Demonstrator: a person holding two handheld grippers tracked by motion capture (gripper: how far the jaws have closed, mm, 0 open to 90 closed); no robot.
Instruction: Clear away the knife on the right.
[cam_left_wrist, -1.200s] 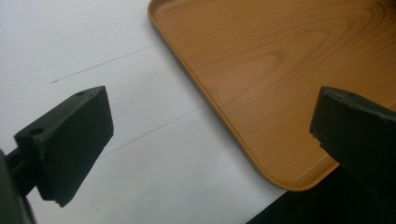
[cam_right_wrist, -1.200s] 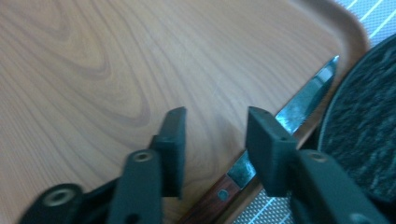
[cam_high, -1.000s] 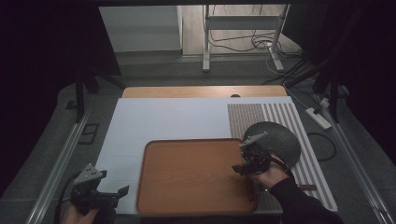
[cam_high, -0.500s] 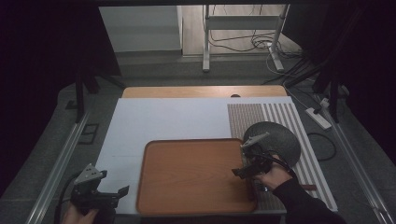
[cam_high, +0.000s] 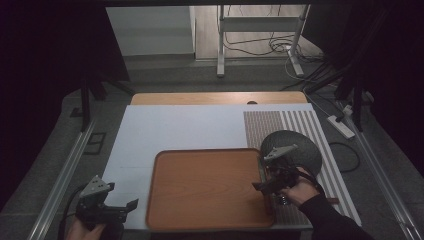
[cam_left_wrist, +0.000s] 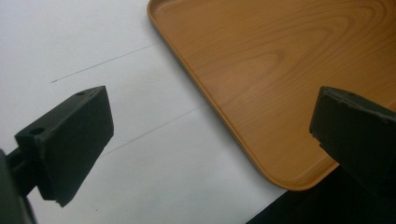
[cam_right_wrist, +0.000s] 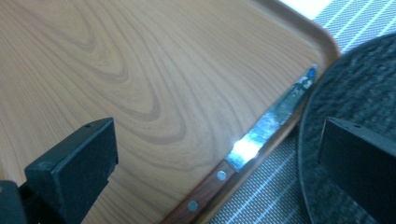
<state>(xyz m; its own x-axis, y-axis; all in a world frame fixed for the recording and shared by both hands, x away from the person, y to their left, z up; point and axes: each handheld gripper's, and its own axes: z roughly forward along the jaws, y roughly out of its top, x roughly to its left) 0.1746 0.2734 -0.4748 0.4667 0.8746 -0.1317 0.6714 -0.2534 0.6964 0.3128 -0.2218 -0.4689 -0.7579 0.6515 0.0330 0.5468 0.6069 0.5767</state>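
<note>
A knife (cam_right_wrist: 261, 128) with a riveted wooden handle and a shiny blade lies along the right rim of the wooden tray (cam_right_wrist: 140, 70), its tip pointing away from me. My right gripper (cam_right_wrist: 217, 140) hovers open just above it, one jaw over the tray and the other over a dark round plate (cam_right_wrist: 355, 93). From above, the right gripper (cam_high: 265, 184) sits at the tray's (cam_high: 210, 187) right edge. My left gripper (cam_high: 120, 209) is open at the table's near left corner. In its own view the left gripper (cam_left_wrist: 212, 112) frames the tray's near-left corner (cam_left_wrist: 280, 84).
The dark round plate (cam_high: 292, 147) rests on a striped placemat (cam_high: 300, 122) right of the tray. A white board (cam_high: 175, 130) covers the tabletop beyond and left of the tray. Cables and a metal stand (cam_high: 260, 30) are on the floor behind the table.
The right gripper has eased slightly toward me along the tray's right edge. The left gripper has stayed put.
</note>
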